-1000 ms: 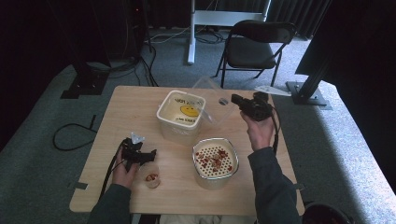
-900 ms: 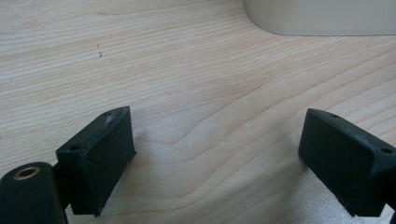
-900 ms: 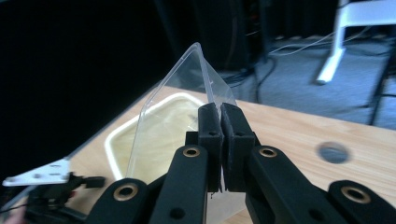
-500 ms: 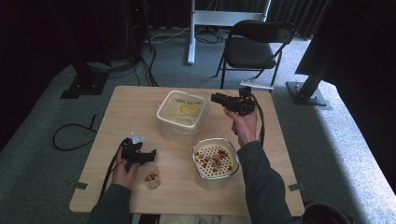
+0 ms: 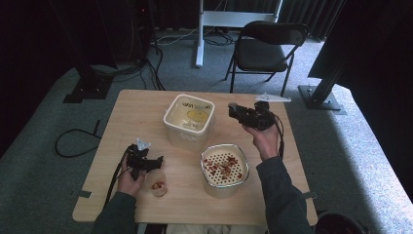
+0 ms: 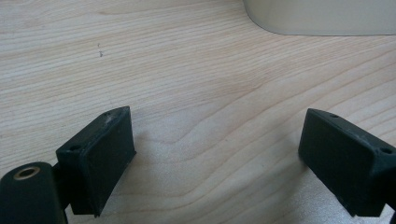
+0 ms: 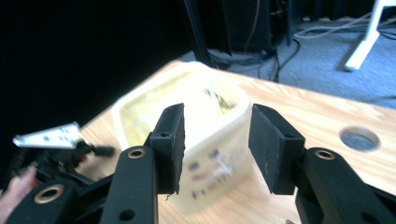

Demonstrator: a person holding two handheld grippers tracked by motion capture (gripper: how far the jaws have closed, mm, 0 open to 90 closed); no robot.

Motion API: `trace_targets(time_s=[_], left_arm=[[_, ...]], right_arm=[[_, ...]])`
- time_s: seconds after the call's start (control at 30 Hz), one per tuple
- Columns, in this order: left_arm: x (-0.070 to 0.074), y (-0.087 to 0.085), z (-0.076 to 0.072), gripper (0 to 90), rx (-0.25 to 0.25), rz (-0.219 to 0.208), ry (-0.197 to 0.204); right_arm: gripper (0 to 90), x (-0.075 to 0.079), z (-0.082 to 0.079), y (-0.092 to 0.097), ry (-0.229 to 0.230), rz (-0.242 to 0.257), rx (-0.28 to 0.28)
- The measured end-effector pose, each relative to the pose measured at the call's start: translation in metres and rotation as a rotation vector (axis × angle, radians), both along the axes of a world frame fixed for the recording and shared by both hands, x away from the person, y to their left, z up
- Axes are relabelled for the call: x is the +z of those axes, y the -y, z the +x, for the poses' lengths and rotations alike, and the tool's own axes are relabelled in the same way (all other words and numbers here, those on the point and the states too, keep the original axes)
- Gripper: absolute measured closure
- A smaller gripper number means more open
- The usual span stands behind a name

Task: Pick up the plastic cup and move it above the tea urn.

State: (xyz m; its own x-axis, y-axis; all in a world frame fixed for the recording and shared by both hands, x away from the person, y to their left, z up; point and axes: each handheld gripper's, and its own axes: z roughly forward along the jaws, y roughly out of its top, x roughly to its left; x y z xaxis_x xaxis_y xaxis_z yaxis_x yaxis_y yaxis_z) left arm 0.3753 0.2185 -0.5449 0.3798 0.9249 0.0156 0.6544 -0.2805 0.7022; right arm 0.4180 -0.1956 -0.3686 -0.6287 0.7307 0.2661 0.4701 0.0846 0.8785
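My right gripper [image 5: 234, 111] hangs above the table just right of a cream square tub [image 5: 189, 120] with a yellow label, pointing at it. Its jaws have just been opening and stand partly apart with nothing between them; in the right gripper view [image 7: 215, 144] the tub [image 7: 196, 116] lies beyond them. My left gripper [image 5: 155, 163] rests near the front left of the table, open wide over bare wood [image 6: 215, 158]. A small clear cup [image 5: 157, 185] with red bits stands just in front of it.
A round perforated bowl [image 5: 225, 165] holding red pieces sits at the front centre, below the right hand. The table [image 5: 136, 117] has a cable hole [image 7: 358, 138]. A folding chair [image 5: 265, 46] and a white stand [image 5: 200, 29] stand on the carpet beyond the table.
The right hand has moved left from the table's far right side toward the cream tub and sunk a little; its jaws have parted. The left hand has not moved.
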Motion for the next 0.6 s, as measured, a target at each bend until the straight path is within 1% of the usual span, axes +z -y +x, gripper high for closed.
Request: trace_targets(time_s=[0.07,0.1,0.13,0.17,0.23,0.3,0.33,0.37,0.4,0.43,0.5,0.57,0.6], left_arm=[[0.0,0.0,0.0,11.1,0.001,0.0,0.0],[0.0,0.0,0.0,11.0,0.002,0.001,-0.001],[0.0,0.0,0.0,11.1,0.002,0.001,-0.001],[0.0,-0.001,-0.002,11.1,-0.003,0.001,-0.001],[0.0,-0.001,-0.002,11.1,-0.003,0.001,-0.001],[0.0,-0.001,-0.002,11.1,-0.003,0.001,0.0],[0.0,-0.001,-0.002,11.1,-0.002,0.001,-0.001],[0.0,-0.002,-0.002,11.1,-0.002,0.003,-0.004],[0.001,-0.003,-0.003,11.2,-0.004,0.005,-0.007],[0.001,-0.004,-0.004,11.2,-0.006,0.003,-0.011],[0.002,-0.007,-0.005,11.2,-0.017,0.003,-0.018],[0.003,-0.01,-0.006,12.8,-0.015,0.008,-0.025],[0.004,-0.012,-0.007,15.4,-0.011,0.014,-0.035]], right_arm=[[53.4,-0.009,-0.004,0.007,-0.009,-0.03,-0.014],[53.3,-0.013,-0.006,0.009,-0.012,-0.035,-0.019],[53.3,-0.013,-0.006,0.009,-0.012,-0.035,-0.019],[53.2,-0.019,-0.009,0.015,-0.018,-0.048,-0.029],[53.0,-0.022,-0.011,0.018,-0.021,-0.054,-0.034],[52.8,-0.027,-0.015,0.024,-0.025,-0.067,-0.05],[52.6,-0.032,-0.021,0.031,-0.025,-0.081,-0.067],[52.6,-0.032,-0.021,0.031,-0.025,-0.081,-0.067],[52.6,-0.036,-0.027,0.038,-0.023,-0.091,-0.085],[52.6,-0.036,-0.027,0.038,-0.023,-0.091,-0.085],[52.4,-0.04,-0.033,0.045,-0.018,-0.104,-0.103],[51.4,-0.045,-0.04,0.051,-0.017,-0.132,-0.116],[51.2,-0.047,-0.044,0.054,-0.014,-0.153,-0.125]])
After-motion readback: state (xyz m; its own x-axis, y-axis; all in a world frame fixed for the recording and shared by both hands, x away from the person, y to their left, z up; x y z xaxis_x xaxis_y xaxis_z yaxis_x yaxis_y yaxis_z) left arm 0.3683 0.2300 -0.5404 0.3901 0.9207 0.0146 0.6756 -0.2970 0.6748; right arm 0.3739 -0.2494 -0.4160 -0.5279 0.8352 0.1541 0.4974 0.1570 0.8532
